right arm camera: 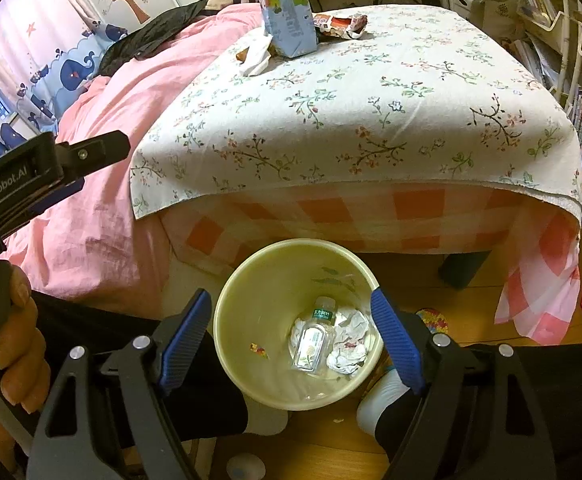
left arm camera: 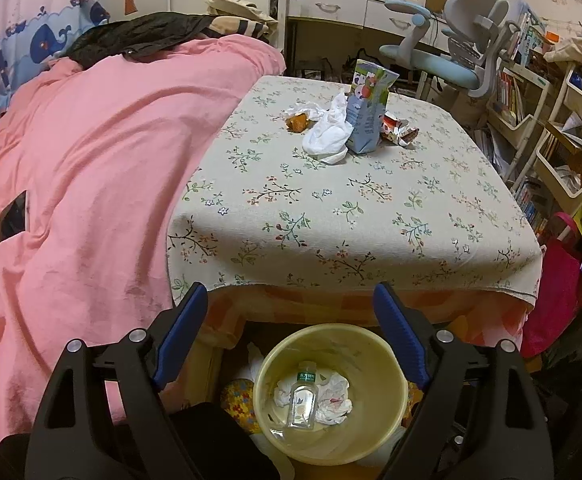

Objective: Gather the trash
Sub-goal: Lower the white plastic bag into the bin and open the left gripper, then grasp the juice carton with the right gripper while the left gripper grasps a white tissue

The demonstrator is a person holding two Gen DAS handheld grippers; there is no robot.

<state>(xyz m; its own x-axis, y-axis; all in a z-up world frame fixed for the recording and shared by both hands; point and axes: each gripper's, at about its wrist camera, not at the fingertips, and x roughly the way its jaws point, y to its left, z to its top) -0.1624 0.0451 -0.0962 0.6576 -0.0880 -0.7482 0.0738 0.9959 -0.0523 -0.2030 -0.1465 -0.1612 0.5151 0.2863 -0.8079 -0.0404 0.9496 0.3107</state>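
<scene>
A child's bedroom: pink bed (left arm camera: 91,152) on my left, a low worktop (left arm camera: 351,216) under a floral cloth ahead, a cream bin (right arm camera: 259,320) on the wood floor right under me. Both my left gripper (left arm camera: 291,336) and right gripper (right arm camera: 295,340) hover over the bin, jaws wide apart and empty. The remaining trash, an upright milk carton (left arm camera: 367,108), crumpled tissue (left arm camera: 327,132) and snack wrapper (left arm camera: 401,128), sits at the worktop's far end, well beyond either hand.

Beside the floral-sprigged cream tablecloth (left arm camera: 331,208) lies a plain pink quilt (left arm camera: 91,168); below it, a pale yellow plastic bin (right arm camera: 251,312); orange-and-white checked undercloth (right arm camera: 371,216).
</scene>
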